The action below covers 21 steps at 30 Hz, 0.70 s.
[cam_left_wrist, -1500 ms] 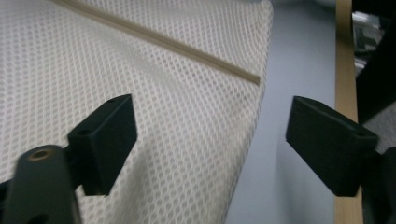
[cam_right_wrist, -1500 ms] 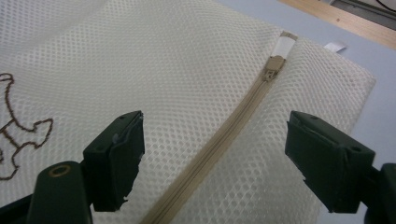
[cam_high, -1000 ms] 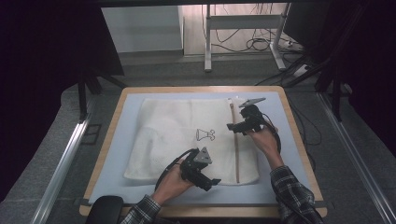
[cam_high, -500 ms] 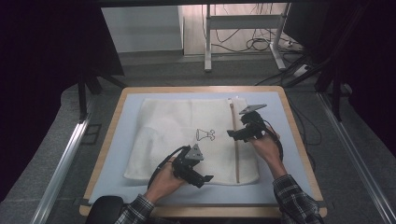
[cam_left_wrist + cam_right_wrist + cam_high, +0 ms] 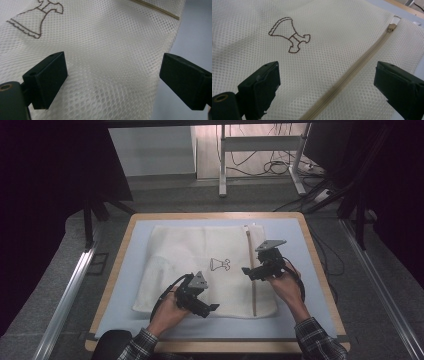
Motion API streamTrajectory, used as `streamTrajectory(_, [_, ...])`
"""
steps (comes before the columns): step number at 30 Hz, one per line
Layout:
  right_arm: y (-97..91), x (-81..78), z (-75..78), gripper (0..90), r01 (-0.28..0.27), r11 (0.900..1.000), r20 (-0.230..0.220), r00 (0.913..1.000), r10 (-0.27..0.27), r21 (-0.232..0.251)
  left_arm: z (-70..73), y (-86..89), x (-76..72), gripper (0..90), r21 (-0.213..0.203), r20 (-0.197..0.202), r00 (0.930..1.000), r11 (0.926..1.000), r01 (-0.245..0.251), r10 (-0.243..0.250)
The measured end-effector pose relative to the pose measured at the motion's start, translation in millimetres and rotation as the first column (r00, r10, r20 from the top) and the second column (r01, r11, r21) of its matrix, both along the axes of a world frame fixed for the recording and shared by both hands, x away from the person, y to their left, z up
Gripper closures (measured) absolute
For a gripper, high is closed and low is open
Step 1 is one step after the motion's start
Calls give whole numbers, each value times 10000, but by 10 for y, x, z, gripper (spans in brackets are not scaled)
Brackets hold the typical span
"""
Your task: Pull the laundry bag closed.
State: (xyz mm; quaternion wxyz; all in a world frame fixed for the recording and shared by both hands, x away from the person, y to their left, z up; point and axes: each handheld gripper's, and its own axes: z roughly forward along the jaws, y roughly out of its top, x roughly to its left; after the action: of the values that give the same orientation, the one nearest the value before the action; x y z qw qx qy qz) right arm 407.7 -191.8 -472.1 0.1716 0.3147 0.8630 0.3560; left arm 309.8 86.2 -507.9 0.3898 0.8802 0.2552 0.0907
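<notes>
one table [image 5: 310,245] carries one white mesh laundry bag [image 5: 185,250], lying flat at its middle. one zipper [image 5: 251,270] runs near-to-far along the bag's right side, its pull [image 5: 391,27] at the far end. the right hand-held gripper [image 5: 249,271] hovers just beside the zipper, nearer than the left hand-held gripper [image 5: 212,309] at the bag's near edge. both have jaws wide apart, holding nothing.

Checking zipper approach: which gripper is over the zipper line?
The right gripper: the mesh bag's zipper runs between its open jaws. The left gripper sits over plain mesh.
</notes>
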Motion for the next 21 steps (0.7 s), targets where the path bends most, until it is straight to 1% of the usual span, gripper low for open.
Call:
streamTrajectory(1, [0, -33, 1, 68, -37, 10000, 34, 10000, 37, -15, 5, 18, 3, 71, 60, 12, 10000, 10000, 0, 0])
streamTrajectory(5, [-1, -127, 12, 66, -52, 10000, 129, 9999, 53, -14, 9, 98, 5, 72, -31, 2, 9997, 9997, -231, 231])
streamTrajectory(8, [-1, -192, 18, 56, -33, 10000, 168, 9999, 32, 70, 5, 150, 9, 72, 87, 47, 9995, 9994, -322, 322])
streamTrajectory(9, [-2, -212, 19, 51, -44, 10000, 200, 9998, 43, 48, 2, 160, 6, 72, 46, 43, 9992, 9992, -395, 395])
streamTrajectory(10, [-1, -232, 20, 48, -45, 10000, 206, 9998, 44, 28, 2, 172, 5, 72, 23, 28, 9991, 9991, -422, 422])
streamTrajectory(11, [0, -249, 19, 45, -62, 10000, 234, 9997, 61, 41, 7, 191, 5, 71, 90, 53, 9992, 9991, -407, 406])
streamTrajectory(12, [0, -271, 21, 43, -79, 10000, 237, 9997, 78, 14, 6, 195, 0, 71, 37, 54, 9990, 9990, -455, 454])
streamTrajectory(14, [-3, -297, 25, 41, -107, 9999, 288, 9995, 107, 17, 13, 222, -8, 71, 105, 109, 9988, 9988, -474, 473])
streamTrajectory(21, [-50, -403, 53, 39, -162, 9996, 338, 9993, 155, 211, 21, 329, -24, 70, 160, 206, 9975, 9975, -684, 681])
